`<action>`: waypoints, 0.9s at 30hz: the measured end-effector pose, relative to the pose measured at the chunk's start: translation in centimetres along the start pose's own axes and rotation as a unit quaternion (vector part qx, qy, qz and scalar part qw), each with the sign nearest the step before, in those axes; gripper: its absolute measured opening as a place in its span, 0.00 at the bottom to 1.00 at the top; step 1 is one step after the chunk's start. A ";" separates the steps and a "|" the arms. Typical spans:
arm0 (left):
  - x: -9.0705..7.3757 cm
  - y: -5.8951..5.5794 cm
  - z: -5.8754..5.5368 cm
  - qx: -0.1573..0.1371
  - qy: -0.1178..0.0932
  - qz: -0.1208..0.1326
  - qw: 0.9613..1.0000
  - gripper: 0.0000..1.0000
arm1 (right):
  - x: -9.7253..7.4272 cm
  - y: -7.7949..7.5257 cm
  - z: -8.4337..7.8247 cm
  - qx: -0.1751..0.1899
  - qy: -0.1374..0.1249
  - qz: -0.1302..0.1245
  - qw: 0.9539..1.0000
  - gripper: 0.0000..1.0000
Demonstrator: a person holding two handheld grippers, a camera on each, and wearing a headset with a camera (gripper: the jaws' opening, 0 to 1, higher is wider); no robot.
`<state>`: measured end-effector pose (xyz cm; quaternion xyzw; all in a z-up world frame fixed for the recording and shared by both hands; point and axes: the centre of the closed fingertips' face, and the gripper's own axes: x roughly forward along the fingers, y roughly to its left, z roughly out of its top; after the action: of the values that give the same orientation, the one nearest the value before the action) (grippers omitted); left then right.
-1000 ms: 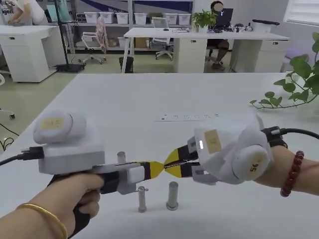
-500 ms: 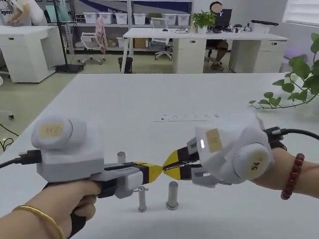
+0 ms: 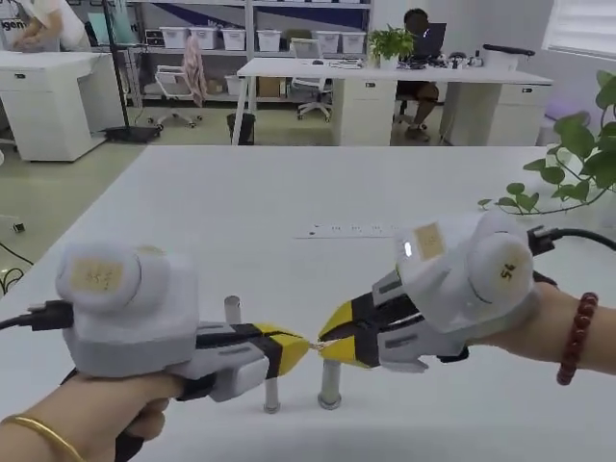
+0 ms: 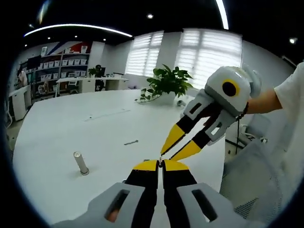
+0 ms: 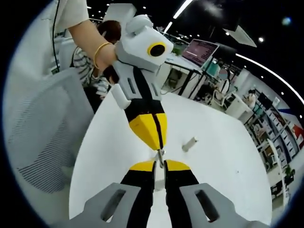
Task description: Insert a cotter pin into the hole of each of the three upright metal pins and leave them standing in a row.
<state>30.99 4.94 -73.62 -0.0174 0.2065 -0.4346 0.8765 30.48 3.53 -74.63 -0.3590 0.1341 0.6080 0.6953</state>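
Note:
Three upright metal pins stand on the white table: a thin one (image 3: 232,309) behind, one (image 3: 272,396) in front and a thicker one (image 3: 330,385) to its right. My left gripper (image 3: 300,346) (image 4: 161,164) is shut on a small cotter pin (image 4: 161,162) (image 5: 161,157) just above the front two. My right gripper (image 3: 325,345) (image 5: 160,166) meets it tip to tip. Its jaws stand a narrow gap apart around the cotter pin's free end. One metal pin (image 4: 80,163) (image 5: 189,143) appears in each gripper view.
A loose cotter pin (image 4: 130,142) lies on the table farther out. A white power strip (image 3: 356,229) lies mid-table and a leafy plant (image 3: 568,164) reaches in at the right edge. Desks, chairs and seated people fill the room behind.
The right gripper's body has tilted up and rolled, and both grippers sit a little lower over the front pins. Their tips stay together at the cotter pin.

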 end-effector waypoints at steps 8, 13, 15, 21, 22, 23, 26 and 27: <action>-0.2 -1.2 -0.4 0.043 0.009 -0.031 0.999 0.00 | 0.0 1.1 -0.2 0.044 -0.014 0.035 0.998 0.11; -0.3 -1.7 -0.5 0.069 0.013 -0.045 0.996 0.00 | 0.1 1.9 -0.3 0.060 -0.018 0.056 0.996 0.12; -0.2 -2.1 -0.5 0.077 0.013 -0.055 0.995 0.00 | 0.1 2.3 -0.3 0.061 -0.017 0.067 0.996 0.12; -0.1 -3.0 -0.8 0.091 0.015 -0.074 0.993 0.00 | 0.2 2.9 -0.6 0.055 -0.014 0.080 0.995 0.11; -0.1 -3.1 -0.8 0.093 0.016 -0.077 0.993 0.00 | 0.2 3.0 -0.6 0.055 -0.014 0.082 0.995 0.11; 0.0 -3.2 -0.9 0.094 0.016 -0.079 0.992 0.00 | 0.2 3.1 -0.6 0.054 -0.013 0.086 0.995 0.10; 0.0 -3.4 -0.9 0.096 0.017 -0.084 0.992 0.00 | 0.1 3.2 -0.7 0.052 -0.010 0.090 0.994 0.08; 0.0 -3.4 -0.9 0.096 0.015 -0.085 0.992 0.00 | 0.1 3.2 -0.8 0.052 -0.009 0.091 0.994 0.08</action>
<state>28.05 2.94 -73.71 0.0556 0.1751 -0.5253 0.8308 27.65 3.13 -76.36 -0.3030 0.1916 0.6642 0.6560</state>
